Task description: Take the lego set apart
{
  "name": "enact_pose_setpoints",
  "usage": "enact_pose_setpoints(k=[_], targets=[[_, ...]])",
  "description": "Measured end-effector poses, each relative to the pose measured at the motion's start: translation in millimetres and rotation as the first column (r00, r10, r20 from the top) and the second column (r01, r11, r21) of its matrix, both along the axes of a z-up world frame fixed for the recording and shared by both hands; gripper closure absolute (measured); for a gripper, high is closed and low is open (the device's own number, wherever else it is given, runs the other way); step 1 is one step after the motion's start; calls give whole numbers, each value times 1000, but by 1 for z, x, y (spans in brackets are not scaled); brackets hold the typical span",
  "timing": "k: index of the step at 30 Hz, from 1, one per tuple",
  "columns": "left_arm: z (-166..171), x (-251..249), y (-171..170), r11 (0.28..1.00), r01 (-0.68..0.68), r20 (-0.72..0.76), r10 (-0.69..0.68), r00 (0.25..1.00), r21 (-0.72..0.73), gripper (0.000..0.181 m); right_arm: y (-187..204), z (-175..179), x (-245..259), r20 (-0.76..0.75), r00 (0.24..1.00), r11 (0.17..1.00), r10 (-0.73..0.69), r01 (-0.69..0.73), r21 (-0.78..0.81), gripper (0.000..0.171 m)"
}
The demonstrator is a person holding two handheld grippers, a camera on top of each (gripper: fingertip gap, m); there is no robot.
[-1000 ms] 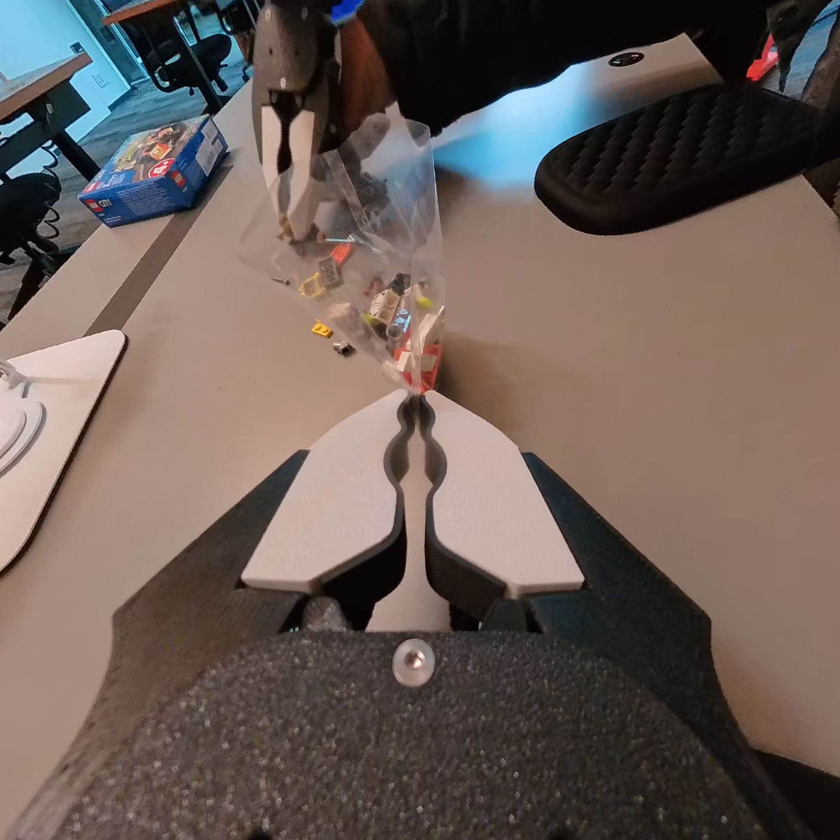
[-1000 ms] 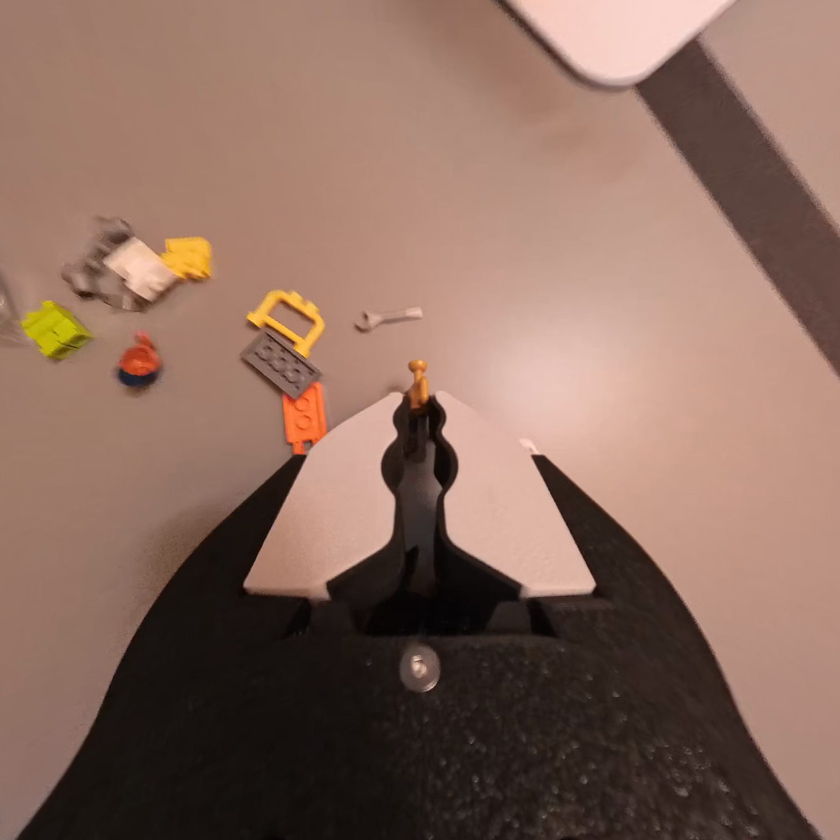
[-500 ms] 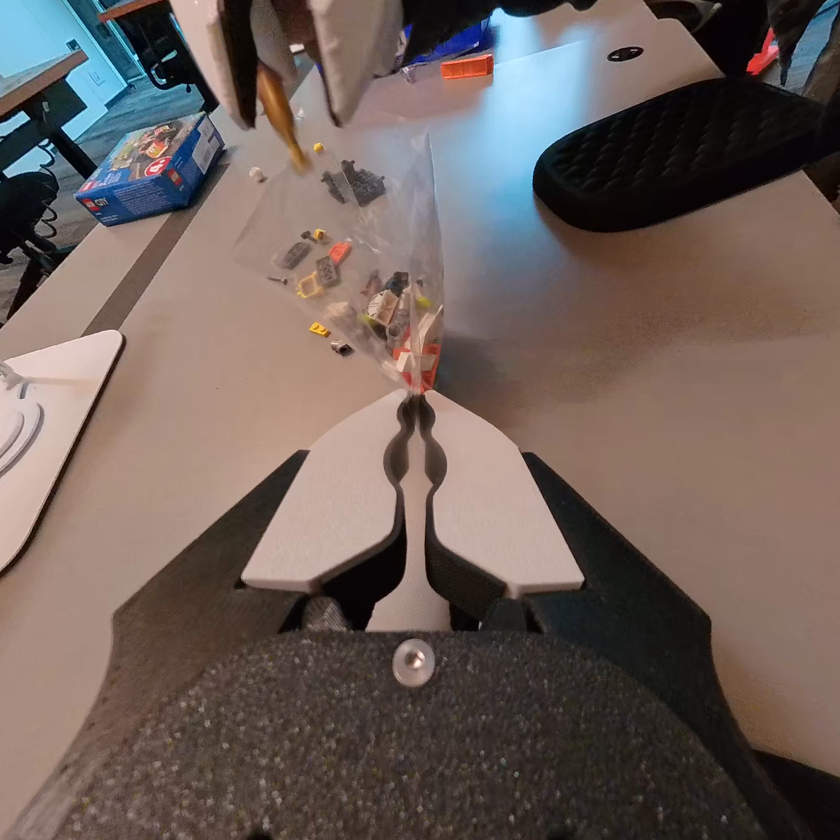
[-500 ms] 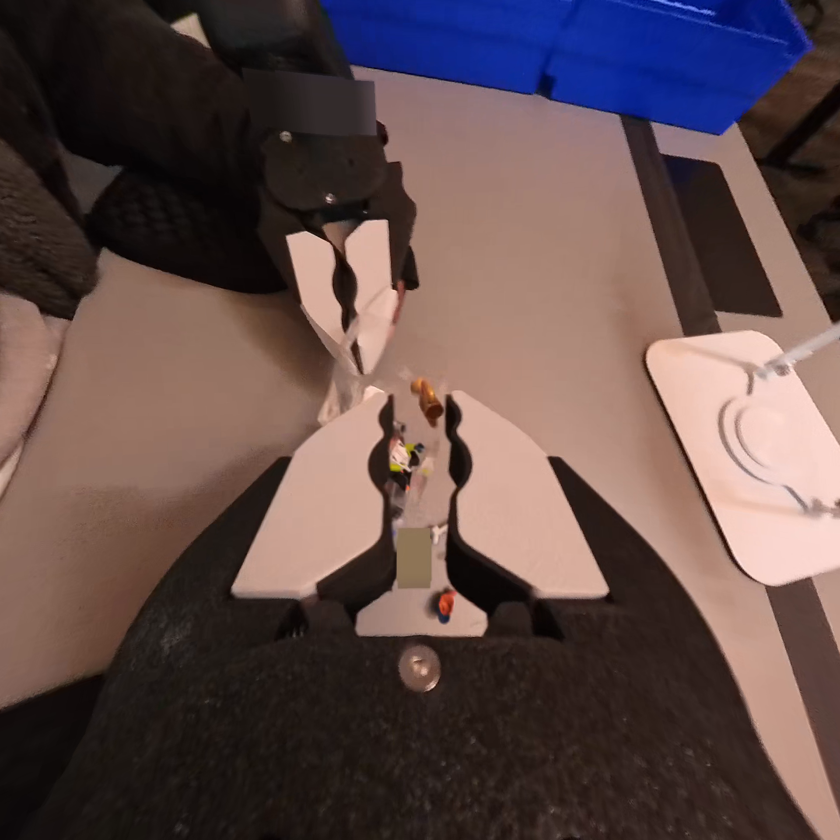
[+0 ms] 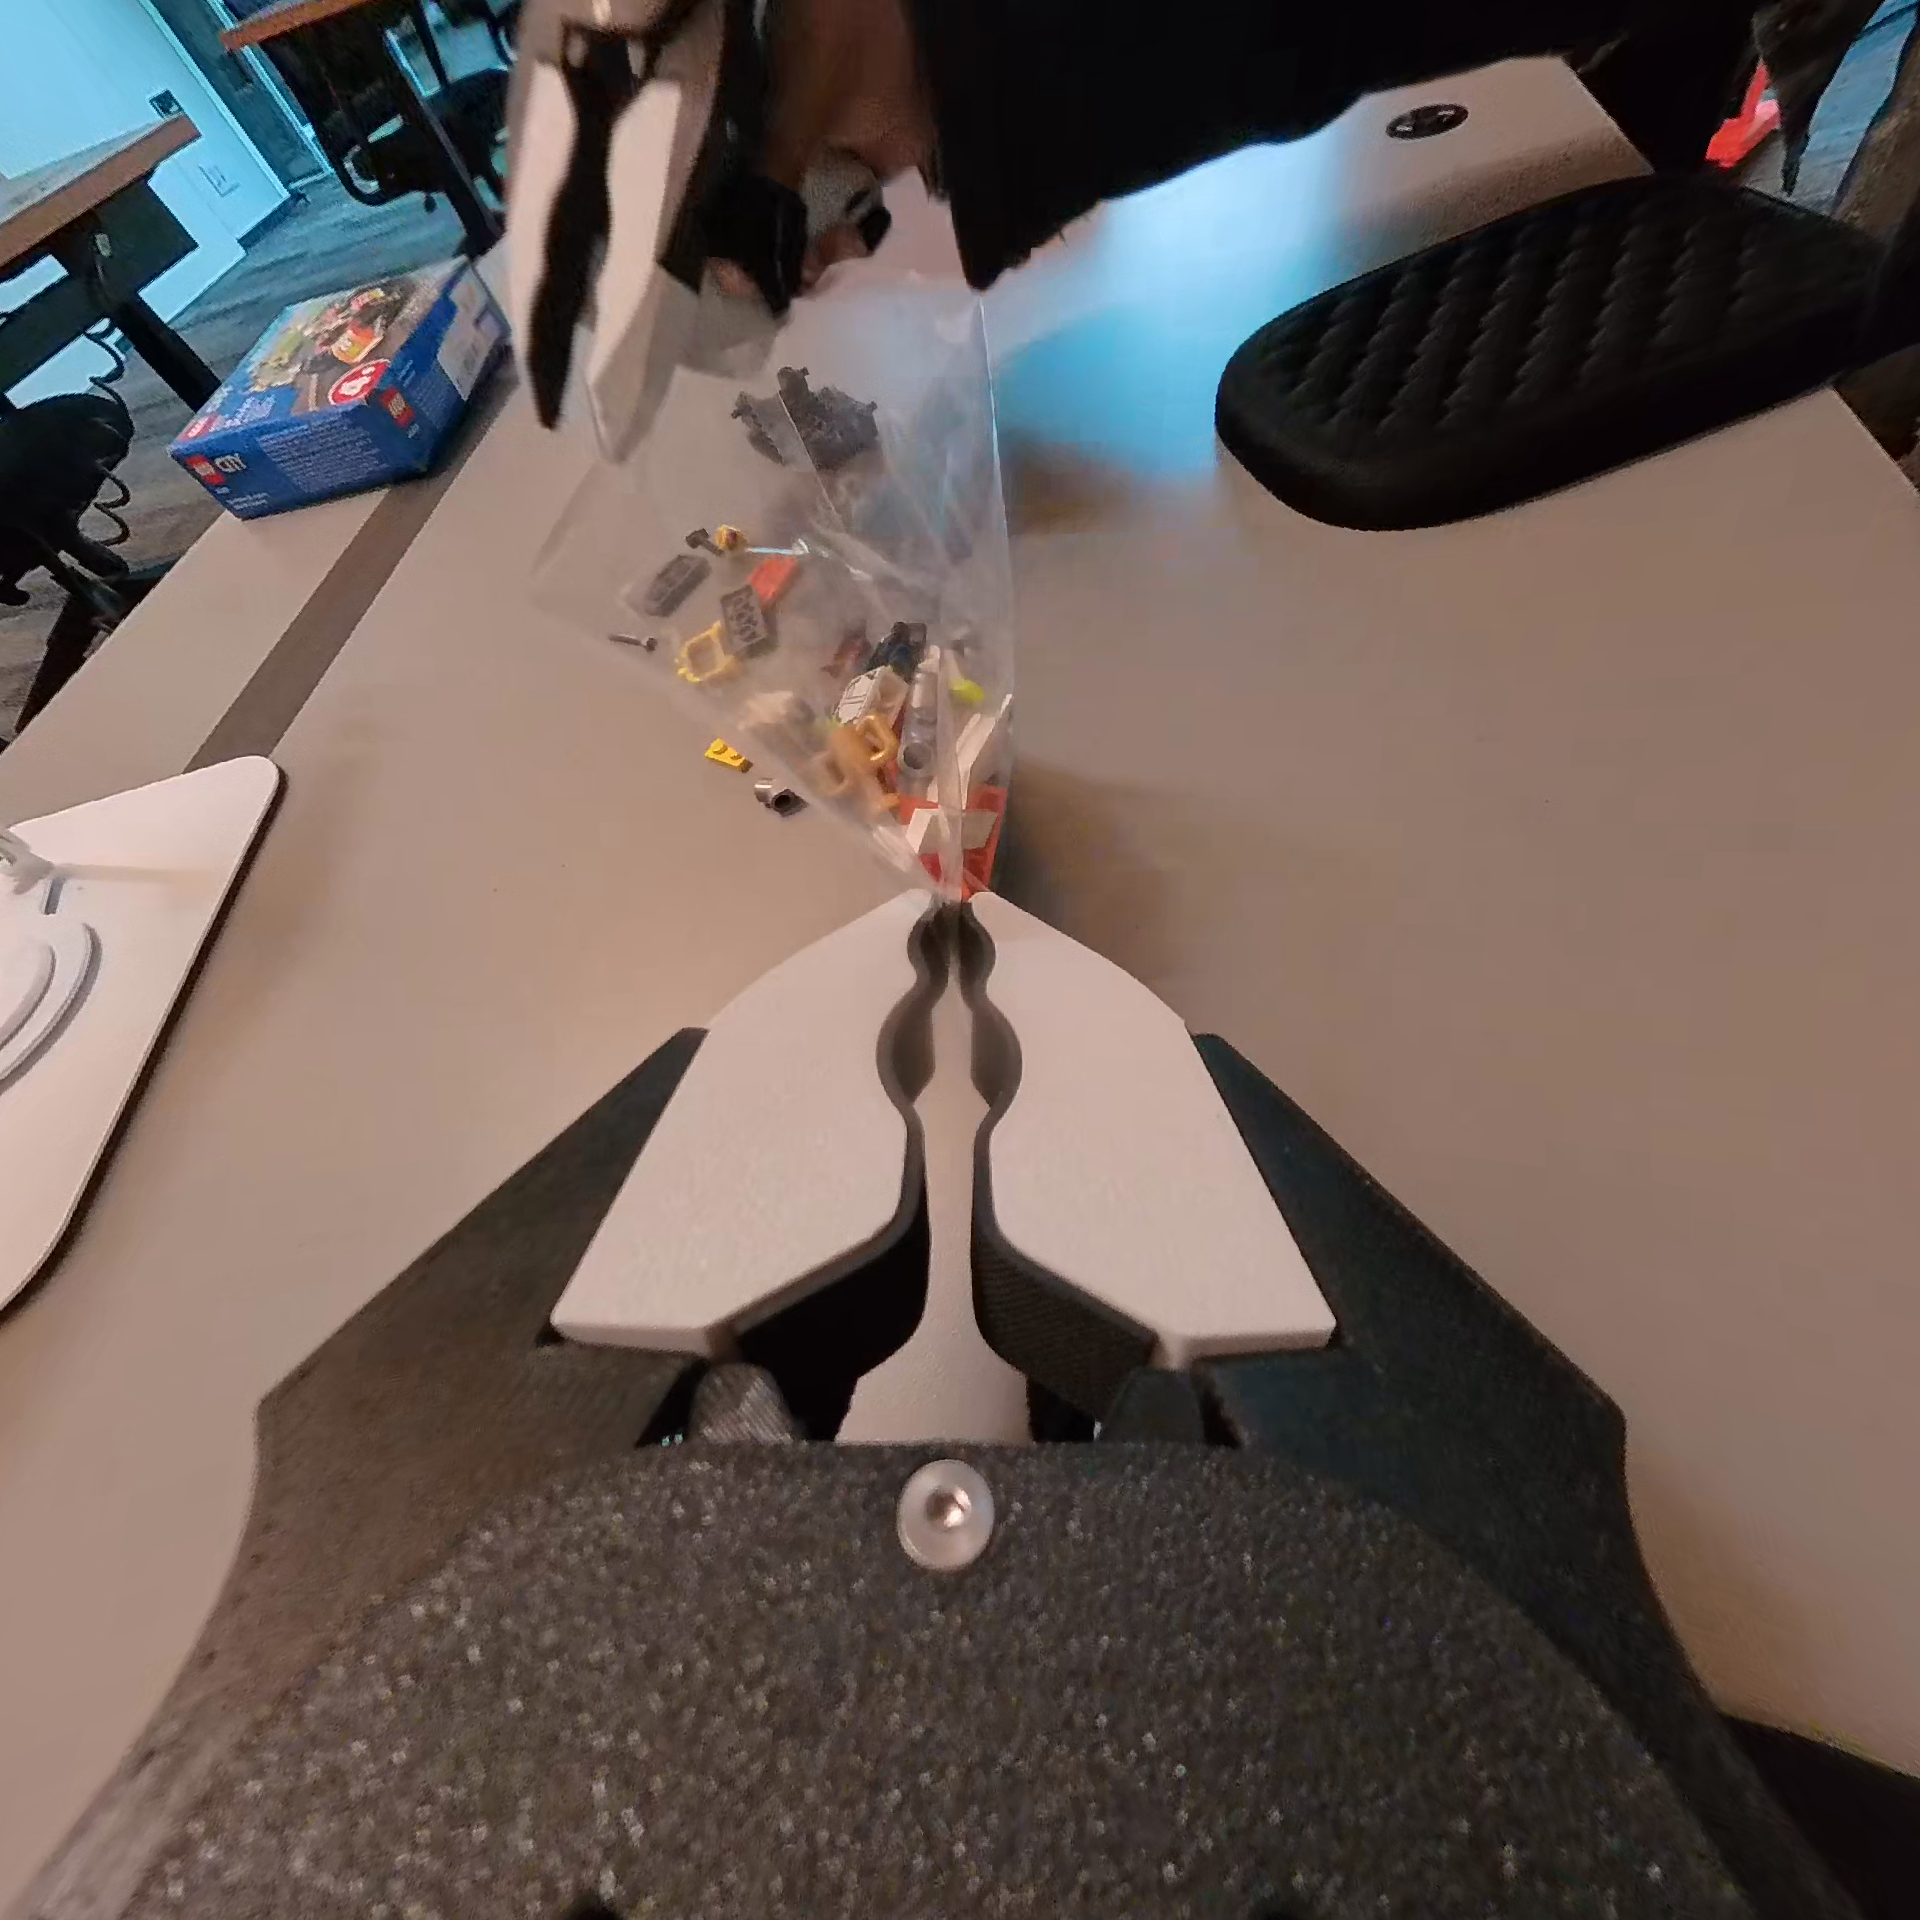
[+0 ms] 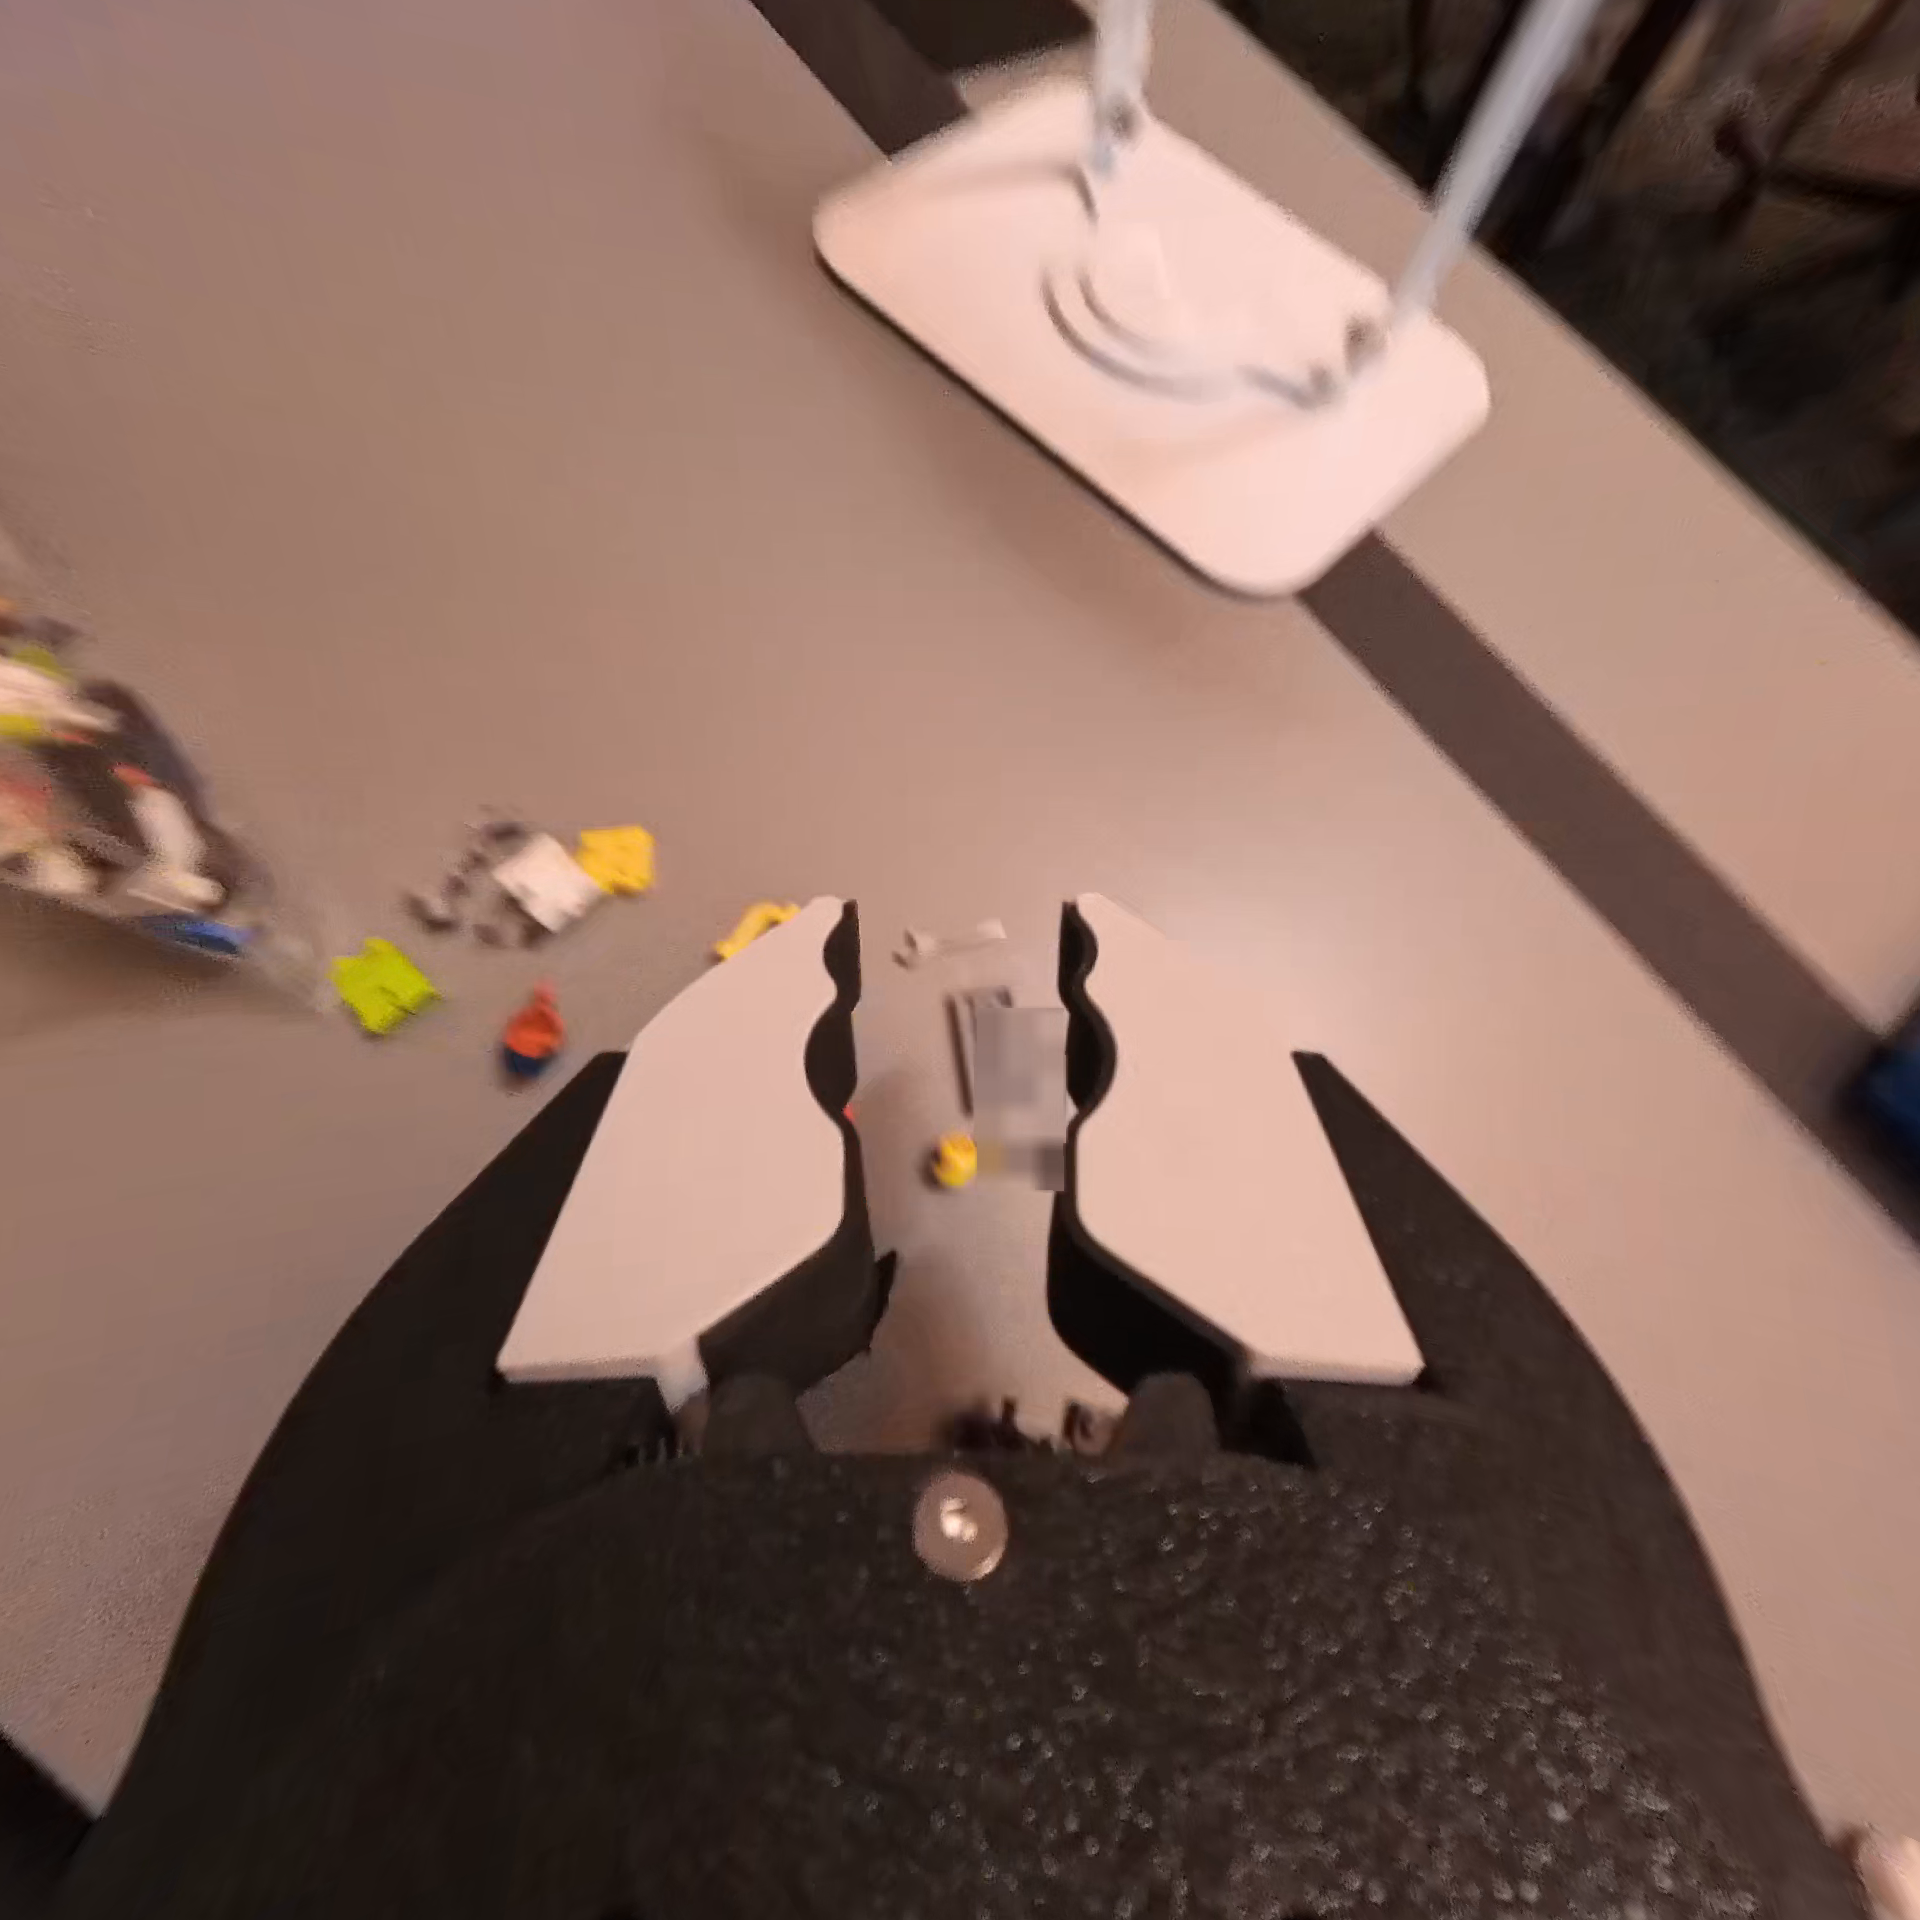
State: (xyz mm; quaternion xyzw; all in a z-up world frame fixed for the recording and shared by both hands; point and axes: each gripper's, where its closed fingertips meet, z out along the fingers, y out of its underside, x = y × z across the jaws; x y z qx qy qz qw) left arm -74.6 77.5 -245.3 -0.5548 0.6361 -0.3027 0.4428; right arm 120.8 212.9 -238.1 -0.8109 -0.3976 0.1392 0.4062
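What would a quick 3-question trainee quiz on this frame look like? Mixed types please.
1. True or false: the left gripper is shut on a corner of the clear bag.
2. The right gripper is: A) open and empty B) shut on a yellow piece C) holding the bag.
3. Fill in: the blue box lies on the ___.

Key: 1 true; 2 A; 3 table.
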Motion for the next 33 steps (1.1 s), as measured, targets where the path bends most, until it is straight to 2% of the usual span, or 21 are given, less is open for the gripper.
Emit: enact_pose_setpoints(k=[5, 13, 21, 33], targets=[[0, 0, 0, 1000, 0, 1, 0, 1000, -1, 180, 4, -43, 41, 47, 992, 989, -116, 120, -85, 136], [0, 0, 0, 1000, 0, 3, 0, 1000, -5, 180, -11, -65, 37, 87, 995, 980, -51, 67, -187, 129], [0, 0, 0, 1000, 0, 3, 0, 1000, -6, 180, -6, -65, 40, 64, 996, 974, -69, 81, -214, 147], [0, -1, 1, 1000, 0, 3, 0, 1000, -7, 180, -11, -55, 32, 52, 998, 984, -44, 52, -170, 148]])
